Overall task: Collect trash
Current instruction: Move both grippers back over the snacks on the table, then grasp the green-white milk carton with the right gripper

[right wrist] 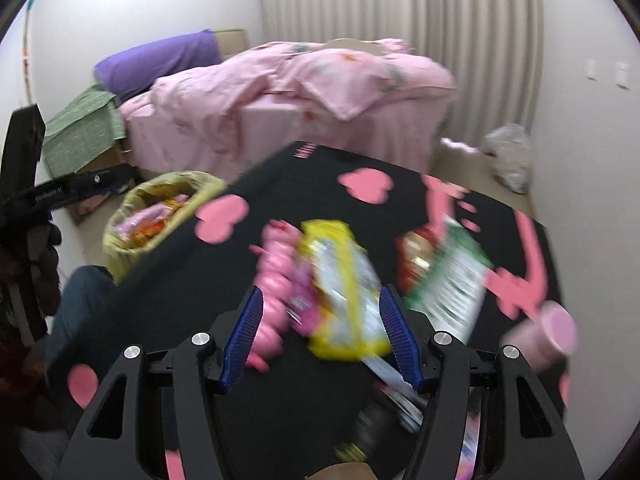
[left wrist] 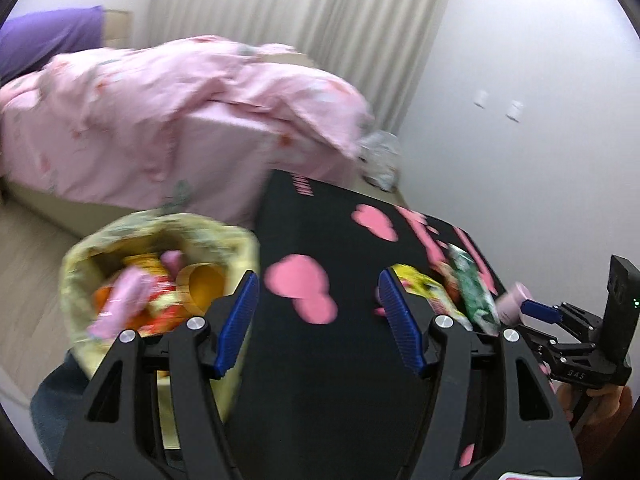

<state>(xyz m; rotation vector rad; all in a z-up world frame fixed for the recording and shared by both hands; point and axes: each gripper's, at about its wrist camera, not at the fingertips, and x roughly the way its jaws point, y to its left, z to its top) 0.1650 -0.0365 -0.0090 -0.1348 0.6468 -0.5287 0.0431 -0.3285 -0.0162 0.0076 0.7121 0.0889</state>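
Observation:
A bin lined with a yellow bag [left wrist: 160,280] stands left of the black table with pink hearts [left wrist: 320,360] and holds several wrappers. My left gripper [left wrist: 318,320] is open and empty above the table edge, right of the bin. My right gripper [right wrist: 320,332] is open over the table, with a yellow packet [right wrist: 344,288] and a pink wrapper [right wrist: 276,276] lying between its fingers. A green packet [right wrist: 448,280] and a pink cup [right wrist: 548,332] lie to its right. The bin also shows in the right wrist view [right wrist: 160,216]. The right gripper shows at the far right of the left wrist view [left wrist: 540,310].
A bed with a pink duvet [left wrist: 180,112] stands behind the table. A purple pillow [right wrist: 160,60] lies at its head. A crumpled clear plastic bag [right wrist: 508,156] sits on the floor by the white wall. A green cloth [right wrist: 80,132] covers a box at left.

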